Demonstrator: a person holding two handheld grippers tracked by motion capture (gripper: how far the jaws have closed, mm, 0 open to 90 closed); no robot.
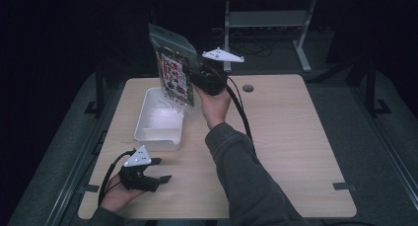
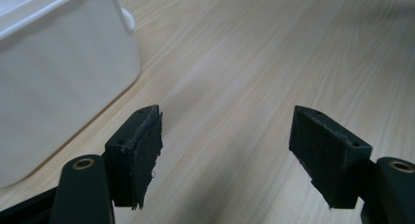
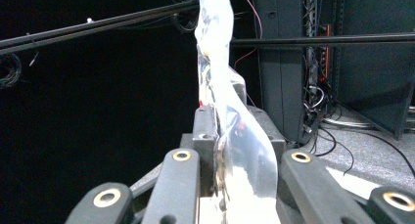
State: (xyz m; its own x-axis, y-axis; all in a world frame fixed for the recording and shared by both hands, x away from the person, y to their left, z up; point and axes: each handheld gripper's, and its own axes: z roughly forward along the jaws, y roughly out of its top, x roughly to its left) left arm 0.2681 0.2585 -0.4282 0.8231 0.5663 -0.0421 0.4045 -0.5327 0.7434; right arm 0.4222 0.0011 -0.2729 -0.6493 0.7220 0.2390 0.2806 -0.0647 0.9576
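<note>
A clear plastic bag with a red, white and black printed pack inside (image 1: 173,68) hangs in the air above the far end of a white plastic bin (image 1: 148,135). My right gripper (image 1: 197,78) is shut on the bag's edge. In the right gripper view the bag (image 3: 221,87) rises edge-on from between the closed jaws of my right gripper (image 3: 222,136). My left gripper (image 1: 161,169) rests low near the table's front left, open, nothing between its fingers. In the left gripper view my left gripper (image 2: 225,141) faces bare wood, with the bin's wall (image 2: 58,82) at the left.
The light wooden table (image 1: 286,137) has a round cable hole (image 1: 248,88) near its far edge. A metal frame (image 1: 266,18) stands on the floor behind the table. Dark floor surrounds the table.
</note>
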